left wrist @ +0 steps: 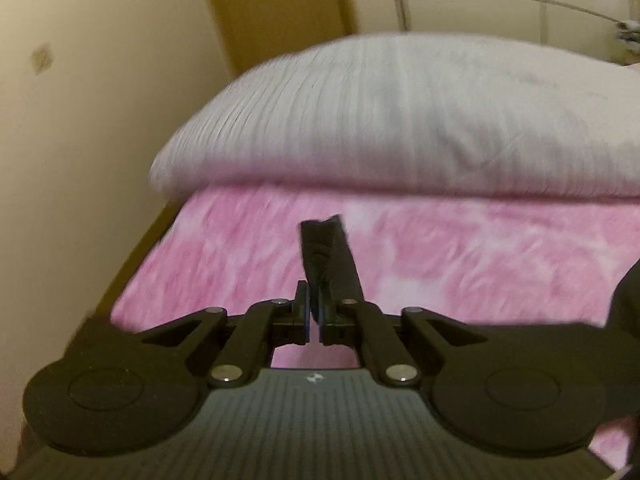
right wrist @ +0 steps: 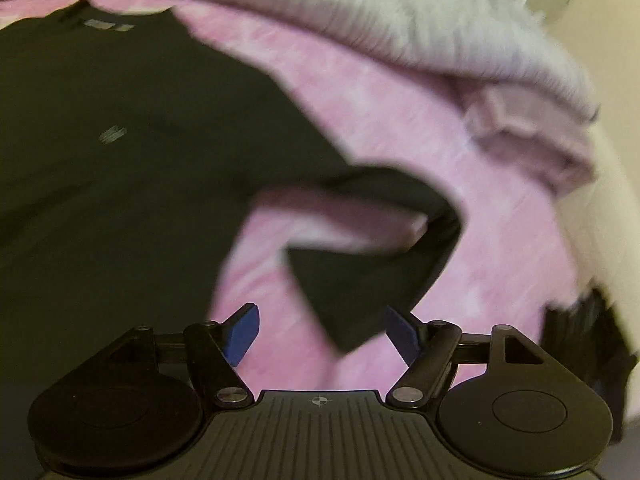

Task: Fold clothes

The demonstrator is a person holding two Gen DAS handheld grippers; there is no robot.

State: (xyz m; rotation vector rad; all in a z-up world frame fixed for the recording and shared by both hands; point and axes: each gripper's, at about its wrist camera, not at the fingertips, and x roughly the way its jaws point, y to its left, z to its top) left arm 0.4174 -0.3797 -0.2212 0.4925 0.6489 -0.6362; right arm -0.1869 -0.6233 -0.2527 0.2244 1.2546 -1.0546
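Note:
A black T-shirt lies on a pink mottled bedspread, body at the left, one sleeve twisted and folded toward my right gripper. My right gripper is open, its blue pads on either side of the sleeve's tip, just above it. In the left wrist view my left gripper is shut on a black fold of the shirt that sticks up from between the fingers, above the bedspread.
A grey-white pillow lies across the head of the bed, also in the right wrist view, with a folded pinkish cloth beneath it. A cream wall and the bed's wooden edge are on the left.

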